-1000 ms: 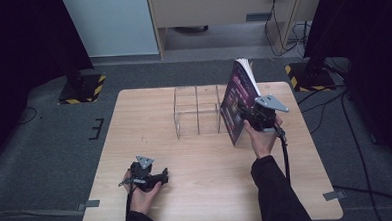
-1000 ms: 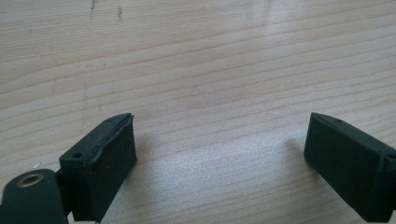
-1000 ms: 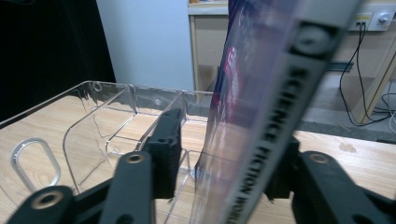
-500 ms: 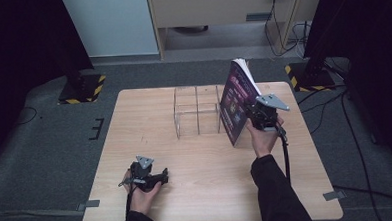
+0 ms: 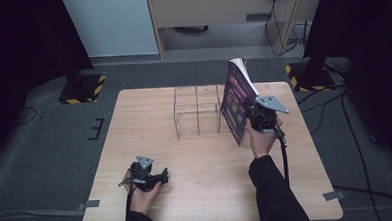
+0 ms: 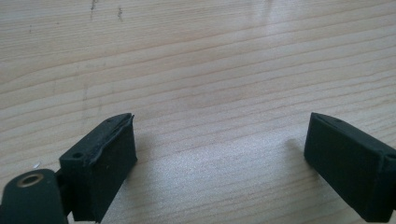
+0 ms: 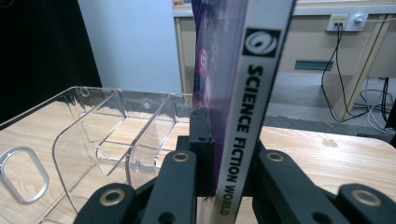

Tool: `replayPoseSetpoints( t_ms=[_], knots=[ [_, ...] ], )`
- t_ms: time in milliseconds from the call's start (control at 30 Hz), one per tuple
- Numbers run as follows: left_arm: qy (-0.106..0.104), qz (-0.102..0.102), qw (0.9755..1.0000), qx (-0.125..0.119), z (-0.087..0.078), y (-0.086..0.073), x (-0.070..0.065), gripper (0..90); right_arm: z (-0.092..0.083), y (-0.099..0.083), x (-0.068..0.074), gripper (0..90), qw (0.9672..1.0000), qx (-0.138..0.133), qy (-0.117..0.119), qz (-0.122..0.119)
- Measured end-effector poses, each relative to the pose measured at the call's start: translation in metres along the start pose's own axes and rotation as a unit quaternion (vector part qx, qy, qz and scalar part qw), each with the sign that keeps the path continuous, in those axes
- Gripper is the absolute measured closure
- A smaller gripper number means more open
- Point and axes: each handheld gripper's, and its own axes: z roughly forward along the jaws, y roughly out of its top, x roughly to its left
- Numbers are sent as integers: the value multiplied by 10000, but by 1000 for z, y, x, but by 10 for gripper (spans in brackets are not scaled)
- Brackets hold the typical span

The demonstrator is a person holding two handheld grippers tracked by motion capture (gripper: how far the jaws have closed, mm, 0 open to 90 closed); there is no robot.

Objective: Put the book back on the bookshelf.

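Gripping the magazine (image 5: 237, 99) by its spine, the right gripper (image 5: 261, 118) holds it upright just beside the right end of the clear rack (image 5: 197, 111), its jaws pinched on either side of the spine, as the right gripper view shows (image 7: 223, 186). My guess is the magazine is meant for one of the rack's slots; it is lifted and stood on edge, but it is not in a slot yet, so the lining up and lowering remain. The left gripper (image 5: 146, 175) rests near the front edge of the table (image 5: 134, 118), jaws spread wide over bare wood (image 6: 219, 154), pinching nothing. Room looks generous: the table around the rack is bare, and the slots look empty. The thin clear dividers (image 7: 140, 135) are the edges to watch.
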Motion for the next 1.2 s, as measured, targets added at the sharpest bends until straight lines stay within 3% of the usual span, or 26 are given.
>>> replayPoseSetpoints(
  t_ms=[133, 200, 333, 833, 1067, 1200],
  knots=[
    [1, 0, 10000, 0, 0, 0, 0, 81, 2, -1, -1, 702, 10000, 47, 55, -36],
    [0, 0, 10000, 0, 0, 0, 0, 81, 2, -2, -1, 753, 9999, 63, -14, -99],
    [4, 1, 10000, 0, 0, 0, 0, 81, 1, -3, -5, 795, 9999, 91, 34, 69],
    [-6, -1, 10000, 2, 0, 0, 0, 79, 3, -2, 1, 830, 9982, -221, 217, 504],
    [-11, 0, 10000, 1, 0, 0, 0, 78, 6, -6, 4, 829, 9984, -343, 105, 443],
    [-10, -1, 10000, 1, 0, 0, 0, 78, 4, -6, 2, 824, 9993, -285, -16, 256]
  ],
)
